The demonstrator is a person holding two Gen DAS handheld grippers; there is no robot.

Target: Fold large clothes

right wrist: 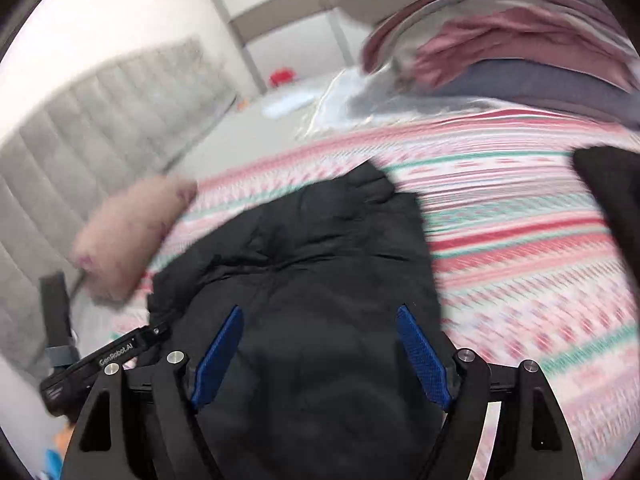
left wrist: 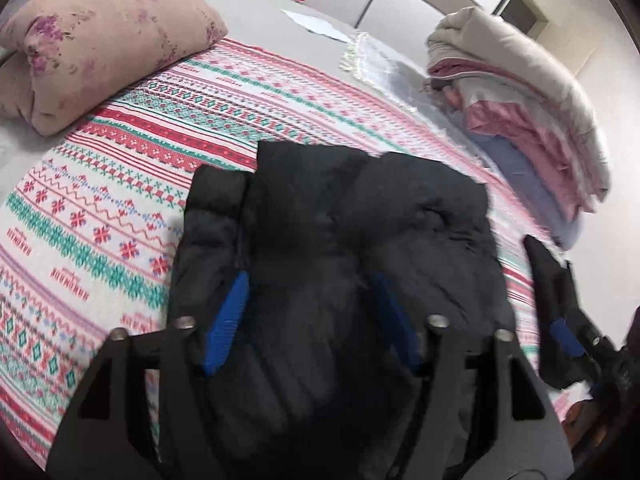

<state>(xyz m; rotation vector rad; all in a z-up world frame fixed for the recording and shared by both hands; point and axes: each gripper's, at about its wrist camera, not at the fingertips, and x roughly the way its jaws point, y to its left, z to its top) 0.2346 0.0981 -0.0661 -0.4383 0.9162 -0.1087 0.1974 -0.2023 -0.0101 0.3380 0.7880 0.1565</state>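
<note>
A black puffer jacket [left wrist: 332, 240] lies bunched on a patterned pink, red and green bedspread [left wrist: 120, 184]. My left gripper [left wrist: 312, 312] is open just above the jacket's near part, its blue pads [left wrist: 228, 320] spread wide on either side of the fabric. The right gripper [left wrist: 560, 320] shows at the right edge of the left wrist view. In the right wrist view the same jacket [right wrist: 304, 248] fills the lower middle. My right gripper [right wrist: 320, 352] is open over it with blue pads [right wrist: 218, 356] apart. The left gripper's body [right wrist: 100, 364] shows at the lower left.
A pink floral pillow [left wrist: 104, 40] lies at the far left of the bed. A stack of folded grey, pink and blue bedding [left wrist: 520, 112] sits at the right. A grey padded headboard [right wrist: 80, 140] runs along the left. White paper [left wrist: 316, 22] lies at the back.
</note>
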